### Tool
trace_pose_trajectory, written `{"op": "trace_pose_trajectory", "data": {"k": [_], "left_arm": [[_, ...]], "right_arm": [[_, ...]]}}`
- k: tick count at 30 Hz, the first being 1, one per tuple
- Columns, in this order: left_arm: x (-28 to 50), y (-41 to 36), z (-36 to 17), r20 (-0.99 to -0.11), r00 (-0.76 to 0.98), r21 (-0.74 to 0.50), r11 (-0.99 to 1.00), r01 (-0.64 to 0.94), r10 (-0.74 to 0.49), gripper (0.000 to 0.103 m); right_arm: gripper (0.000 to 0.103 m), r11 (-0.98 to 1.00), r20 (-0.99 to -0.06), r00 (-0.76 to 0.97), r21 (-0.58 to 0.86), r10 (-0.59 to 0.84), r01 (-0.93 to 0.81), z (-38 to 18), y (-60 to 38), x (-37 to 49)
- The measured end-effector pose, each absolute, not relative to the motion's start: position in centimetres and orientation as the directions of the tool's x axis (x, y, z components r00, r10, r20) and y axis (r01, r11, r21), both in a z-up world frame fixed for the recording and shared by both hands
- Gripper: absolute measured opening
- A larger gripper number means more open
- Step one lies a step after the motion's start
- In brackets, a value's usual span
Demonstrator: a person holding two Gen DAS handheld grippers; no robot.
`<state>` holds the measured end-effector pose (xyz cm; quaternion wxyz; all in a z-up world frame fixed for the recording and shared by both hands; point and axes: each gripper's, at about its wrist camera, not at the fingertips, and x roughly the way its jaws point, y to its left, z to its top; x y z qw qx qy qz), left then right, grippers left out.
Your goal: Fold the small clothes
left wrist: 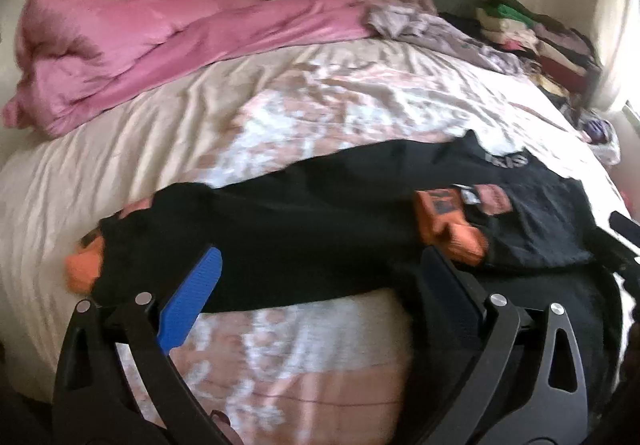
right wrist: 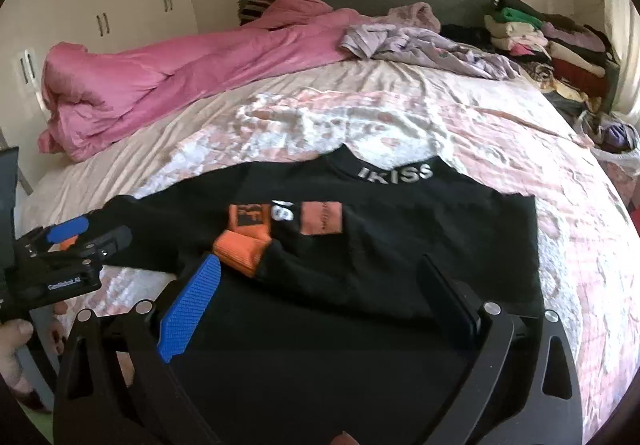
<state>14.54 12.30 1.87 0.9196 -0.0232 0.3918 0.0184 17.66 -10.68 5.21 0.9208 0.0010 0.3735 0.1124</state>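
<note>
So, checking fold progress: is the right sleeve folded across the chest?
Yes, the sleeve's orange cuff lies on the black top by its chest patches.

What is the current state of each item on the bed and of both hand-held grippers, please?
black top: spread flat on bed, one sleeve folded across its front.
orange cuff: lying on the top's chest.
left hand-held gripper: open, over the outstretched sleeve.
right hand-held gripper: open, above the top's lower part.
pink duvet: bunched up.
clothes stack: folded, piled.

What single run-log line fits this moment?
shirt: black, flat on bed | one sleeve folded in | left gripper: at other sleeve | right gripper: open
</note>
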Motion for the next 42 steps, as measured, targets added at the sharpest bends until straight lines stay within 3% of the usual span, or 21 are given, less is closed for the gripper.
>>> {"op": "trace_pose_trajectory", "data": {"k": [23, 36, 39, 41, 42], "left_arm": [[13.4, 26.0, -1.6, -0.764, 0.602, -0.06, 0.904, -0.424, 0.232, 0.094], [12.8, 32.0, -4.8, -0.8, 0.573, -0.244, 0.775, -0.583, 0.18, 0.093], [12.9, 32.3, -5.0, -0.787, 0.585, -0.257, 0.758, -0.6, 0.197, 0.087], [13.1, 32.6, -5.1, -0.777, 0.596, -0.275, 0.743, -0.611, 0.203, 0.075], [13.2, 32.8, -5.2, -0.773, 0.601, -0.282, 0.737, -0.614, 0.204, 0.062]], "right_arm": [[0.098, 0.908, -0.721, 0.602, 0.089, 0.343, -0.41, 3.1, -0.4, 19.9], [0.098, 0.91, -0.745, 0.581, 0.083, 0.327, -0.406, 1.2, 0.8, 19.9], [0.098, 0.916, -0.751, 0.579, 0.086, 0.318, -0.391, 0.7, 0.3, 20.1], [0.098, 0.92, -0.755, 0.575, 0.092, 0.314, -0.38, 0.4, 0.1, 20.1], [0.098, 0.923, -0.757, 0.574, 0.098, 0.312, -0.373, 0.2, -0.2, 20.1]]}}
